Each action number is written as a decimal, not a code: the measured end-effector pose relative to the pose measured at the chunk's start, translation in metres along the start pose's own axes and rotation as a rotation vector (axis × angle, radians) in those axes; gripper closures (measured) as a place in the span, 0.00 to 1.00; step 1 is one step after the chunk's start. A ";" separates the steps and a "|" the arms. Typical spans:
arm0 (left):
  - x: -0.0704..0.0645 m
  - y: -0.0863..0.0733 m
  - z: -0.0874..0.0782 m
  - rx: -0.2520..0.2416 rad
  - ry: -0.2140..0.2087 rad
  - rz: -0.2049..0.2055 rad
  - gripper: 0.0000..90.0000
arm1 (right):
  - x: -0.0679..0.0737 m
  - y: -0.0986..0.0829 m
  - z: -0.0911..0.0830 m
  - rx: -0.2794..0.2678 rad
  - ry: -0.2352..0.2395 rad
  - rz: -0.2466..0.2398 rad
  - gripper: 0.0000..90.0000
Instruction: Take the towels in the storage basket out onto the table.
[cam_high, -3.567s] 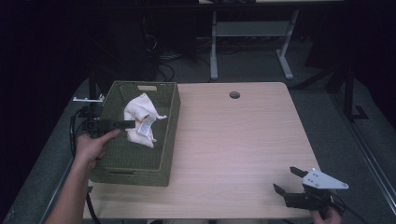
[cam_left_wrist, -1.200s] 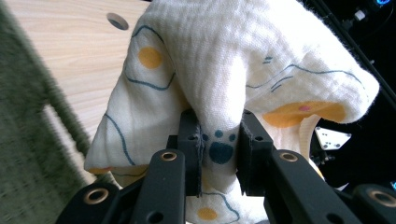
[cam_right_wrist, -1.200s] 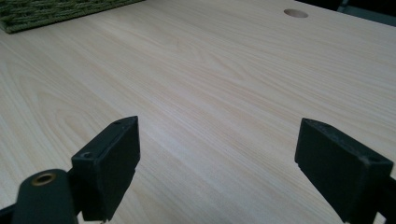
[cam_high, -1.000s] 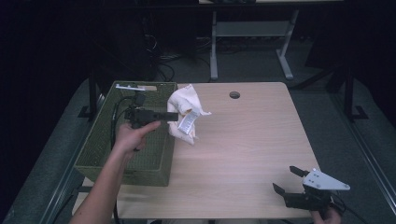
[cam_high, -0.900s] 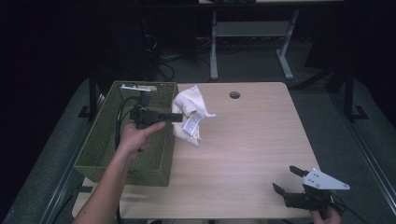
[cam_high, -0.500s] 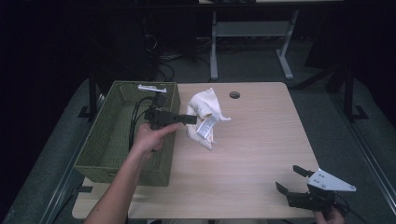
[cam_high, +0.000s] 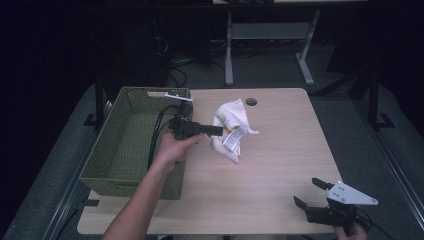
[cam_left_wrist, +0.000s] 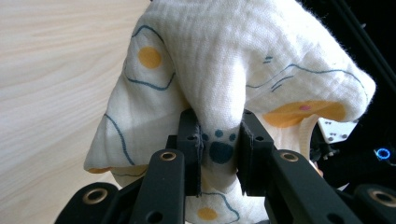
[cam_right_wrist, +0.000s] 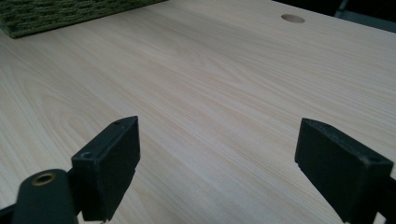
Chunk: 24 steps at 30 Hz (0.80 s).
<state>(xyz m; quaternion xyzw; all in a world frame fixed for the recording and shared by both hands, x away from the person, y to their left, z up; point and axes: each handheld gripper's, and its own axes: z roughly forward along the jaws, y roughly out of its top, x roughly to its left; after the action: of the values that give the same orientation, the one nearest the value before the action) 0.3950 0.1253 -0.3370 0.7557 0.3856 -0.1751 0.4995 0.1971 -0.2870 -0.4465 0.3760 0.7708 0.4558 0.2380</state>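
A white cloth (cam_high: 231, 126) printed with fried eggs and paw marks hangs crumpled, its lower end on the wooden table (cam_high: 280, 165) right of the green woven basket (cam_high: 131, 145). My left gripper (cam_high: 218, 131) is shut on a fold of the cloth (cam_left_wrist: 219, 84); in the left gripper view both jaws pinch the fabric tightly. A white label dangles from the cloth. My right gripper (cam_high: 307, 194) rests near the table's front right corner, open, with bare wood between its jaws (cam_right_wrist: 215, 163).
The basket stands along the table's left side, a white tag (cam_high: 176, 95) on its far rim. A round cable hole (cam_high: 251, 101) sits near the table's far edge. Dark floor, cables and a desk frame (cam_high: 270, 35) lie beyond.
My left gripper has lifted the cloth out of the basket and carried it rightward over the table, lowering it until it touches the wood. The right gripper has barely moved.
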 end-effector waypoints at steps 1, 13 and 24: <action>0.000 0.000 0.004 0.008 0.003 0.002 0.82 | 0.000 0.000 0.000 0.002 0.000 0.006 0.15; 0.000 0.000 0.040 0.049 0.036 0.008 0.81 | 0.000 0.000 0.000 0.000 0.003 -0.002 0.15; 0.002 -0.008 0.067 0.087 0.088 0.017 0.80 | -0.001 0.000 -0.002 -0.004 0.001 -0.001 0.15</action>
<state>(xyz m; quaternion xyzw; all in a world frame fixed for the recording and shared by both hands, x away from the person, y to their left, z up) 0.3987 0.0681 -0.3725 0.7868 0.3929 -0.1541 0.4503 0.1961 -0.2895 -0.4458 0.3751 0.7702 0.4573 0.2386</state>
